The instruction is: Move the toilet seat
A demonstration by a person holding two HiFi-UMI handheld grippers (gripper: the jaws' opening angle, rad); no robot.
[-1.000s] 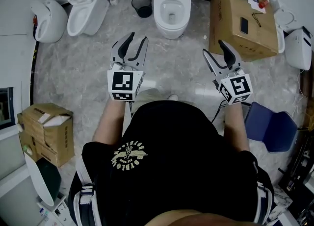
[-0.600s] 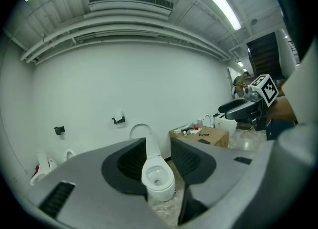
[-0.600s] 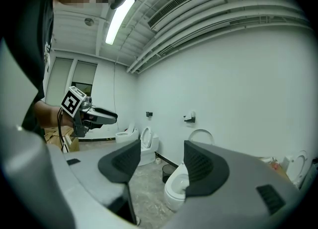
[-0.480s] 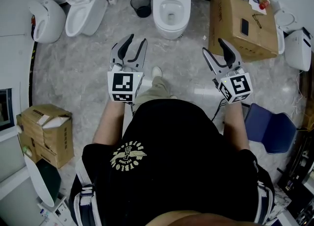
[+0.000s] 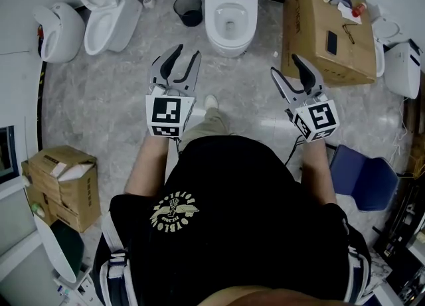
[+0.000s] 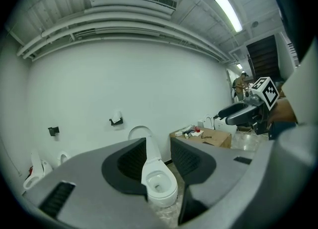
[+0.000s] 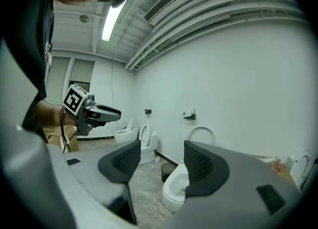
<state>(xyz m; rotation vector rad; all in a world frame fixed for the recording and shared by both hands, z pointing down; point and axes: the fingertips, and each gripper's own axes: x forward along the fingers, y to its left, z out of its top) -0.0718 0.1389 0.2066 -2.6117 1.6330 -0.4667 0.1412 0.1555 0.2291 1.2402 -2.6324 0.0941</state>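
**Reviewer:** Quick one, what were the grippers doing?

**Me:** I had two out in front of me over the grey marble-look floor (image 5: 106,105): the left gripper (image 5: 187,51) and the right gripper (image 5: 285,64). Both had their jaws spread, gripping nothing. Through each gap I only saw the toilet at the wall, well apart from the pads (image 6: 130,162).

**Reviewer:** Task object?

**Me:** The toilet seat (image 6: 140,132) sat on the middle toilet (image 5: 230,22), straight ahead of me, standing upright against the wall. I couldn't tell the seat ring from the lid. Neither gripper touched it.

**Reviewer:** Counts?

**Me:**
- **Toilets:** three clear ones in the head view. They were the middle one, an open toilet (image 5: 106,9) to its left, and a closed toilet (image 5: 56,29) further left.
- **Other fixture:** one white unit (image 5: 404,66) at the right edge. I couldn't tell what kind.
- **Bin and roll:** one black waste bin (image 5: 189,7) stood just beside the middle toilet, with one small white roll (image 5: 147,0) near it.
- **Boxes:** one big cardboard box (image 5: 325,39) was on the right, with bits on top too small to name. A stack of smaller cartons (image 5: 60,182) was at lower left. It looked like two, but I wasn't sure.
- **Chair:** one blue chair (image 5: 365,178) was by my right arm.
- **Wall fittings:** two showed in the left gripper view, a paper holder (image 6: 116,119) and a dark bracket (image 6: 53,130).
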